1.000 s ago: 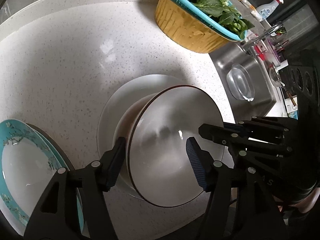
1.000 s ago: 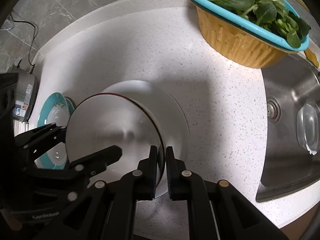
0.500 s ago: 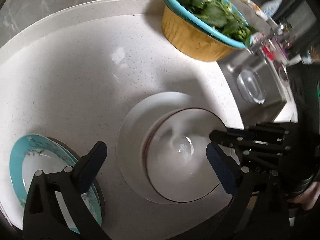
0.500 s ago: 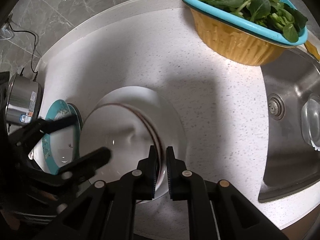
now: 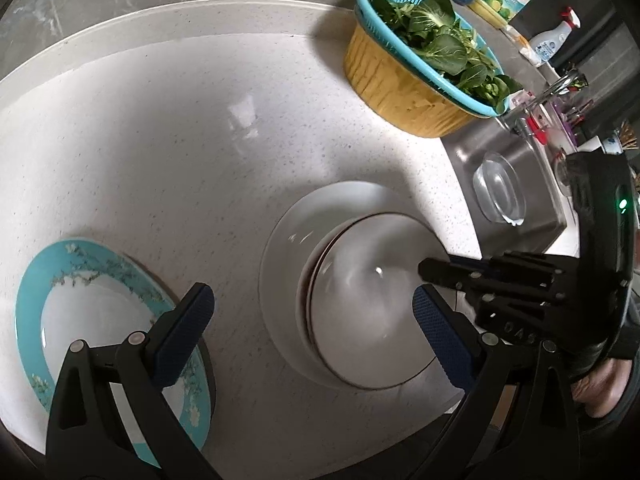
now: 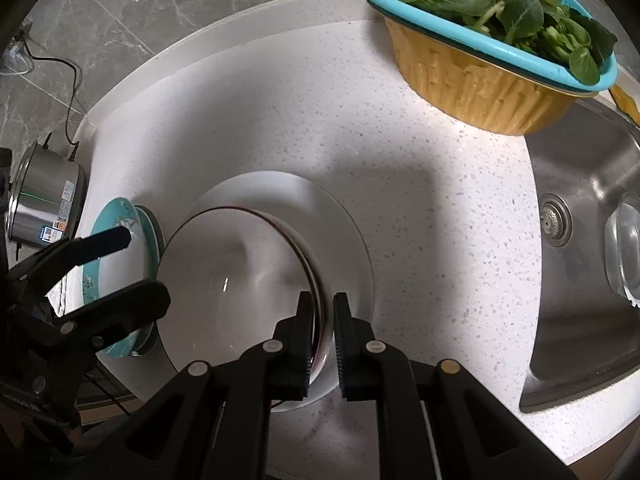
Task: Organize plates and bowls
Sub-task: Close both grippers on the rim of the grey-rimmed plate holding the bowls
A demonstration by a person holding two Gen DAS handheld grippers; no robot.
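A white bowl with a dark rim (image 5: 372,308) (image 6: 236,280) sits in a second dark-rimmed bowl on a large white plate (image 5: 288,248) (image 6: 344,224) on the counter. My right gripper (image 6: 322,308) is narrowly parted around the bowl's right rim; I cannot tell if the pads press it. It also shows in the left wrist view (image 5: 448,272). My left gripper (image 5: 312,308) is open and empty above the bowl's left side. A teal-rimmed plate (image 5: 80,308) (image 6: 116,248) lies to the left.
A yellow basin with a blue colander of greens (image 5: 412,80) (image 6: 488,72) stands at the back right. The steel sink (image 6: 592,240) with a glass bowl (image 5: 500,188) is on the right. A steel cooker (image 6: 44,204) stands far left.
The bowl went from tilted in the air down into the bowl on the white plate. My left gripper opened wide and drew back. My right gripper's jaws parted slightly.
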